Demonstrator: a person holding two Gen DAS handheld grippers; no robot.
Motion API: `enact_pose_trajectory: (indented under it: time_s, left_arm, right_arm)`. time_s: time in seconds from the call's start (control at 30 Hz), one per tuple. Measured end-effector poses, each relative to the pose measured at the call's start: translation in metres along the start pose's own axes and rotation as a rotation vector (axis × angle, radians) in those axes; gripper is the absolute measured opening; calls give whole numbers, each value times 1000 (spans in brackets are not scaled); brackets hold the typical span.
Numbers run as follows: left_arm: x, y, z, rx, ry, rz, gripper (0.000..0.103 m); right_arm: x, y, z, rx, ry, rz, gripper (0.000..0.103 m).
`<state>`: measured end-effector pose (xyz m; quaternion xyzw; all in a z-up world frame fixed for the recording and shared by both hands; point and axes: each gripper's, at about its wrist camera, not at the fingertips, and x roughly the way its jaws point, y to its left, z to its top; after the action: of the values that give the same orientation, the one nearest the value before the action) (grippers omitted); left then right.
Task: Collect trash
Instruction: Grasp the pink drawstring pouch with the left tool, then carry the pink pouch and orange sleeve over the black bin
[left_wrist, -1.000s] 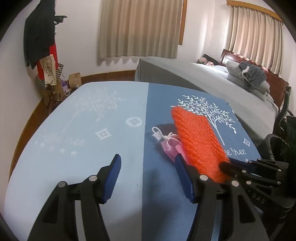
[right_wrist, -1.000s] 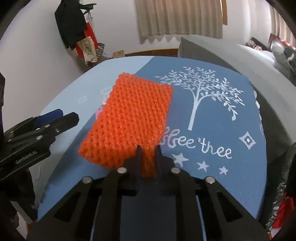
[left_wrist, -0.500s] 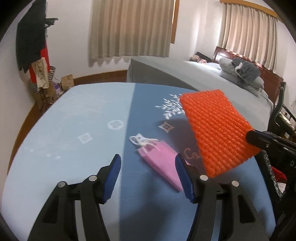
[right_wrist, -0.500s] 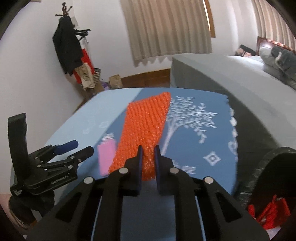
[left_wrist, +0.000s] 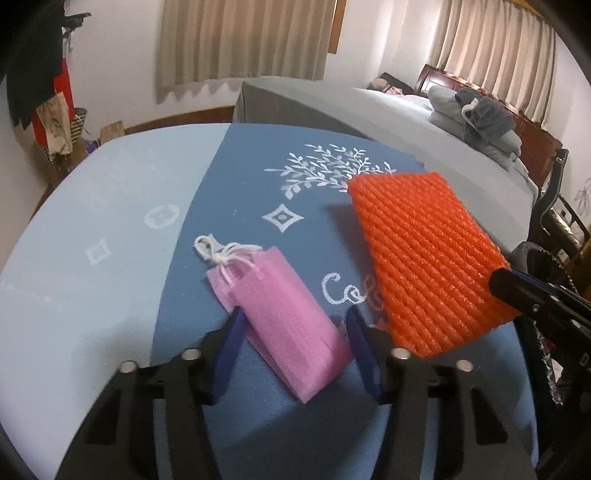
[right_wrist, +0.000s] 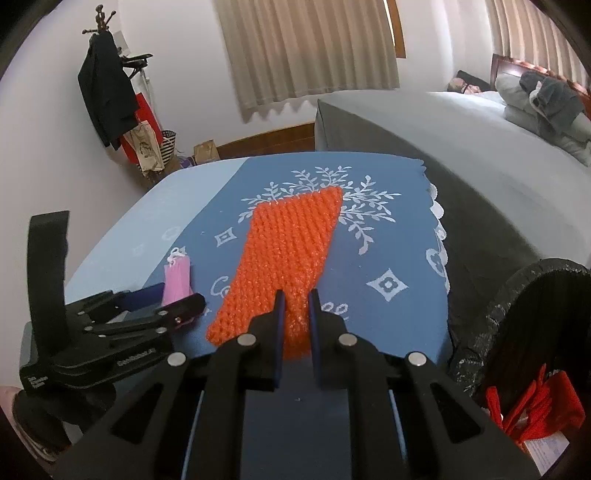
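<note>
- On blue tablecloth (left_wrist: 110, 206): pink pouch (left_wrist: 284, 317) w/ white drawstring lies flat, betw. blue pads of left gripper (left_wrist: 295, 332); jaws closing, pads not yet pressing on it.
- Right gripper (right_wrist: 294, 314): clamped tight on near edge of orange foam net (right_wrist: 291, 251), held clear of cloth.
- Black-lined bin (right_wrist: 517, 295) at table's right side; red trash inside.
- Bed (right_wrist: 424, 122) beyond table.

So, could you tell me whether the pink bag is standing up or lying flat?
Flat: the pink bag lies on its side on the tablecloth.
</note>
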<state>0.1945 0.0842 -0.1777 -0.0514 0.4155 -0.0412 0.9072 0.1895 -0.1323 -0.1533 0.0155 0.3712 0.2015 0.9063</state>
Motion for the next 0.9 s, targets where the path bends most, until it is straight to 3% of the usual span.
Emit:
enact_pose_trajectory:
  time_s: [0.03, 0.13, 0.3, 0.53, 0.9]
  left_arm:
    - [0, -1, 0, 3, -1, 1, 32]
    - [-2, -2, 0, 7, -9, 1, 19]
    - [-18, 1, 4, -12, -61, 16, 9]
    - [-49, -4, 14, 12, -117, 33, 8]
    - [-93, -28, 25, 57, -201, -5, 7]
  right_arm:
    - [0, 0, 0, 1, -1, 1, 11]
    - [-2, -1, 0, 5, -4, 4, 12]
    - [-10, -1, 3, 3, -19, 2, 12]
    - [-28, 1, 8, -5, -50, 4, 12]
    - [-80, 3, 17, -26, -139, -19, 12]
